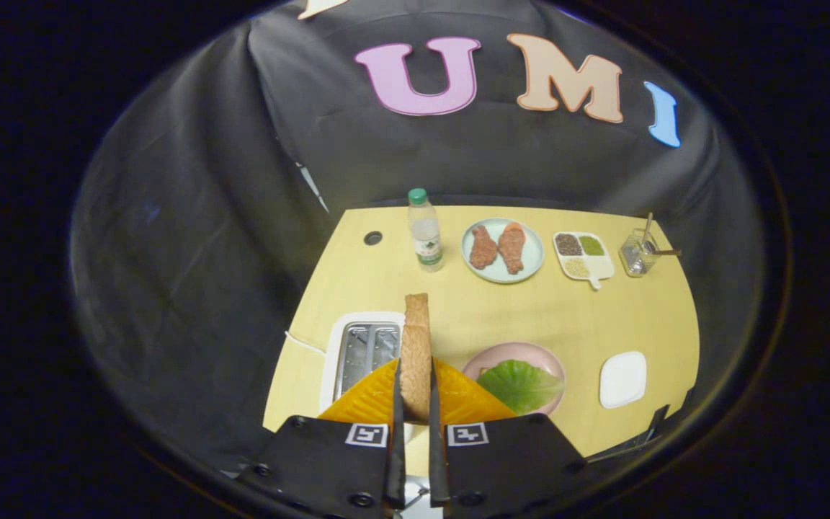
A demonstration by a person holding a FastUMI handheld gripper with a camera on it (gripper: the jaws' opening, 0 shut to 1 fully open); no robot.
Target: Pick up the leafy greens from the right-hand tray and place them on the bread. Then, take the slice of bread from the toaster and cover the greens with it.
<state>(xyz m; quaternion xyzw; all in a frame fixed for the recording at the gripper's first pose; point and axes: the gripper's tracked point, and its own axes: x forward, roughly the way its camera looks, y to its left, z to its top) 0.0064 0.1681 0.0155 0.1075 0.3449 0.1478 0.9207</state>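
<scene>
A brown slice of toasted bread (416, 353) is held edge-on between the closed fingers of the gripper (415, 393), lower centre. The green lettuce leaf (520, 385) on the round pink plate (513, 352), lower right, should be covered squarely; open yellow tabletop (516, 310) lies beyond the white toaster (363, 346).

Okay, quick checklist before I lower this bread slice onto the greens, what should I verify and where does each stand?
1. Claw shut on the bread slice: ok, both fingers press its sides.
2. Slice out of the toaster: ok, it is held beside the slots.
3. Leafy green lying on the pink plate: ok.
4. Bottom bread under the green: cannot tell, the leaf hides it.
5. Slice positioned over the plate: not ok, the plate sits off to the right of the fingers.
6. White tray at right has no greens left: ok.
</scene>
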